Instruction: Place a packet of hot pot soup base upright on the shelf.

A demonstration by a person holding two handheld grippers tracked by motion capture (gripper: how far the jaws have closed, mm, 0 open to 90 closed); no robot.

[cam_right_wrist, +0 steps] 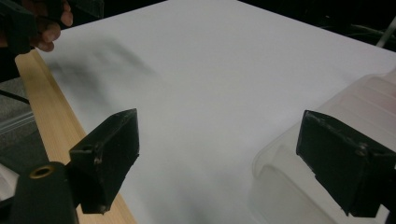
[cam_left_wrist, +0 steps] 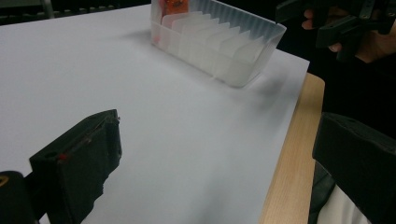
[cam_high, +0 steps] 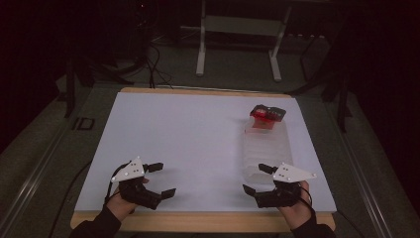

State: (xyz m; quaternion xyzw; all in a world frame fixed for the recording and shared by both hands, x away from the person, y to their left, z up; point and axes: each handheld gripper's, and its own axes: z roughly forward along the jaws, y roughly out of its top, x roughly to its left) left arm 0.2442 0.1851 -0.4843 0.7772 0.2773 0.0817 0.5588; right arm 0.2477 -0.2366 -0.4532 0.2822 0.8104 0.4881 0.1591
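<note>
Near the table's (cam_high: pixel 198 134) front edge both tongs gape empty: left tongs (cam_high: pixel 161 179) well apart from the clear slotted bin (cam_high: pixel 267 148), right tongs (cam_high: pixel 257 177) just beside its near end. Something red, perhaps packets (cam_high: pixel 265 116), sits at its far end.

A wood-edged tabletop (cam_high: pixel 198 221) carries a white sheet (cam_high: pixel 188 139); on the sheet's right side sits a clear ribbed bin (cam_high: pixel 267 148).
</note>
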